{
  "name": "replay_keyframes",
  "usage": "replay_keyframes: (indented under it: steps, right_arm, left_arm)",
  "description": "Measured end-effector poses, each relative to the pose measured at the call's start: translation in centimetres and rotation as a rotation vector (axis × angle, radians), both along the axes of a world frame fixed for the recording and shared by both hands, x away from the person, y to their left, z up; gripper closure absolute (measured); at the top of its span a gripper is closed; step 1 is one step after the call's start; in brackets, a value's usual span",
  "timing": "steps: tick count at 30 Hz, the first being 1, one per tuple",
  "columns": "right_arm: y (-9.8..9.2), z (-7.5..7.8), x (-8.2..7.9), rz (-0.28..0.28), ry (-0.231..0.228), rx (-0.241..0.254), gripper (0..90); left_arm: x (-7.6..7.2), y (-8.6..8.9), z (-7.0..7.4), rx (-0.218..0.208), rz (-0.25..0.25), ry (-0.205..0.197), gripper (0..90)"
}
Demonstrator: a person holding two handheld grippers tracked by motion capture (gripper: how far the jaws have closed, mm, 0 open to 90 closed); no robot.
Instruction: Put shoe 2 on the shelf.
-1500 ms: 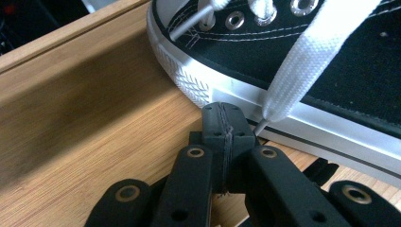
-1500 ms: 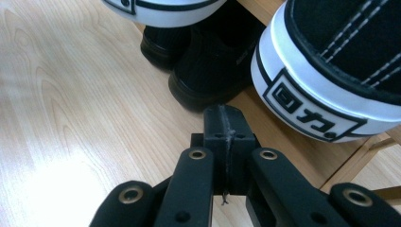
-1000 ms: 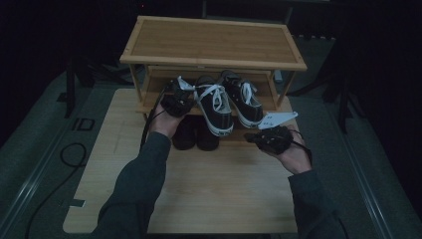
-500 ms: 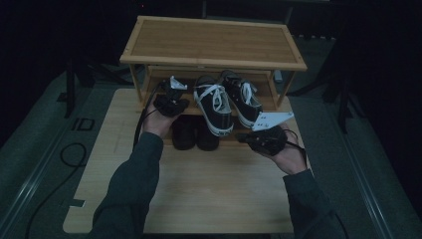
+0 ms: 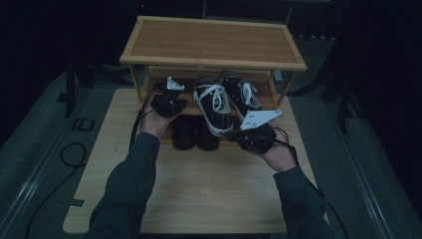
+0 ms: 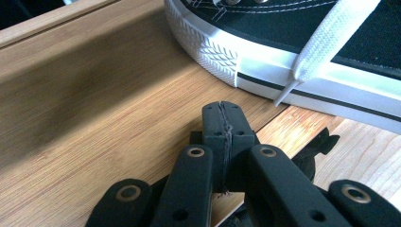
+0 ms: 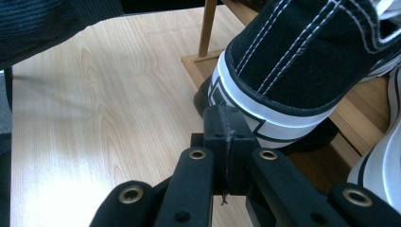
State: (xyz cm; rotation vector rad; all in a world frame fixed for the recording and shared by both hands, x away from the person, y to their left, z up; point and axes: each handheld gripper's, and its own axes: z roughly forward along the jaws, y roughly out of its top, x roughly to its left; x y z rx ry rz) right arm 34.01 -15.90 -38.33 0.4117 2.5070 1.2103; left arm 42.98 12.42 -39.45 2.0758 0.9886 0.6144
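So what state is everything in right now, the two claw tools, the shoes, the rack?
Left gripper: shut, empty, over the rack's lower shelf.
Right gripper: shut, empty, at a sneaker's heel.
Left sneaker: on the lower shelf, heel jutting past its front edge, laces loose.
Right sneaker: beside it on the shelf, heel jutting too.
Dark pair: on the table below the shelf.
Rack top: bare.

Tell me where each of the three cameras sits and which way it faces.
High view: above the person's side, looking forward and down at the two-tier bamboo shoe rack; both forearms and the left claw and right claw show.
Left gripper view: rides the left claw, jaws shut, facing the rack shelf.
Right gripper view: rides the right claw, jaws shut, facing a heel.
Shared: the black canvas sneaker with white sole.
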Motion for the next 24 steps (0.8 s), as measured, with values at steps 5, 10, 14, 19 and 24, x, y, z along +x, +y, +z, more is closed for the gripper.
replay_keyframes:
  steps: [5, 10, 14, 19, 24]
  right_arm:
    - [0.08, 0.0, 0.08, 0.006, 0.003, 0.004, 90.0]
    - [0.24, -0.02, 0.19, 0.015, 0.007, 0.009, 90.0]
    - [0.37, -0.05, 0.26, 0.02, 0.01, 0.015, 90.0]
    - [0.54, -0.16, 0.22, 0.021, 0.006, 0.018, 90.0]
    - [0.73, -0.15, 0.21, 0.023, 0.001, 0.015, 90.0]
  left_arm:
    - [-0.07, -0.16, -0.03, 0.009, 0.001, -0.006, 90.0]
    - [-0.06, -0.13, -0.06, 0.007, -0.002, -0.008, 90.0]
    - [-0.12, -0.23, -0.06, 0.014, 0.002, -0.013, 90.0]
    - [-0.17, -0.31, -0.07, 0.018, 0.005, -0.016, 90.0]
    - [-0.2, -0.37, -0.08, 0.021, 0.008, -0.018, 90.0]
